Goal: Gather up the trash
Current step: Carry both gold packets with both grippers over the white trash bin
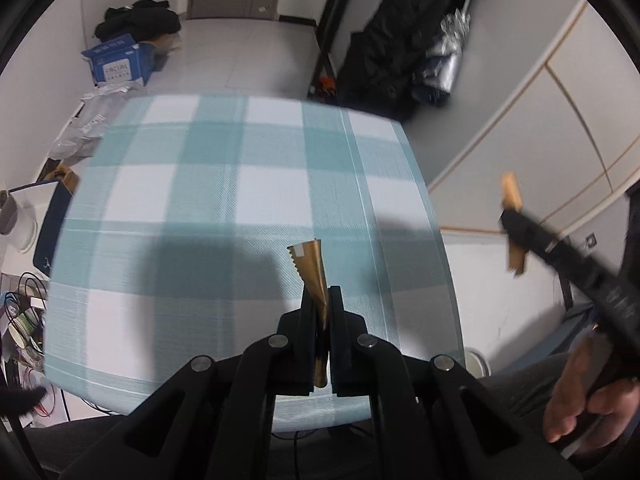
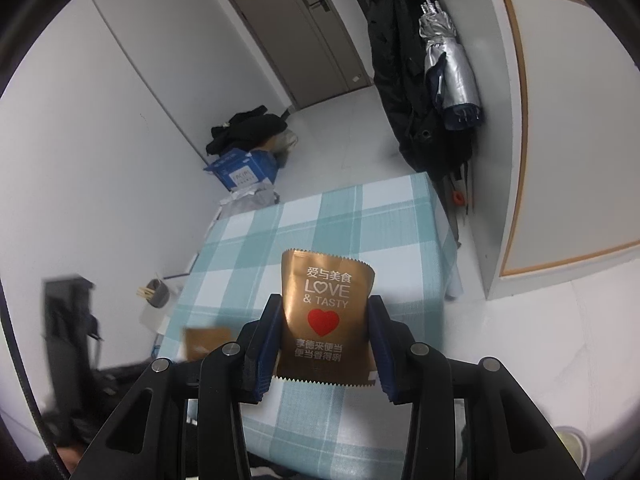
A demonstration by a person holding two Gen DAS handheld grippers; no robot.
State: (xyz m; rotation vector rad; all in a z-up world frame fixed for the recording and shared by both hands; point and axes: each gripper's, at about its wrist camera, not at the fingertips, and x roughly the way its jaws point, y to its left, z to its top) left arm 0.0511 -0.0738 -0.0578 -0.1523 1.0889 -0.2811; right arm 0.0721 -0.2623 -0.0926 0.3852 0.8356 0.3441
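My left gripper (image 1: 323, 292) is shut on a gold wrapper (image 1: 312, 268), held edge-on above the teal checked tablecloth (image 1: 224, 200). My right gripper (image 2: 325, 304) is shut on a gold "LOVE & TASTY" wrapper (image 2: 326, 312) with a red heart, its face toward the camera, held above the table (image 2: 320, 220). In the left wrist view the right gripper (image 1: 516, 220) shows blurred at the right, off the table's edge, with its wrapper (image 1: 513, 196). In the right wrist view the left gripper's wrapper (image 2: 206, 342) shows blurred at the lower left.
A blue cardboard box (image 1: 120, 60) and black clothes (image 1: 138, 20) lie on the floor beyond the table. A dark coat (image 2: 404, 80) and silver umbrella (image 2: 450, 64) hang at the right. A white bin (image 1: 478, 362) stands near the table's right corner. Clutter and cables (image 1: 24, 312) sit left.
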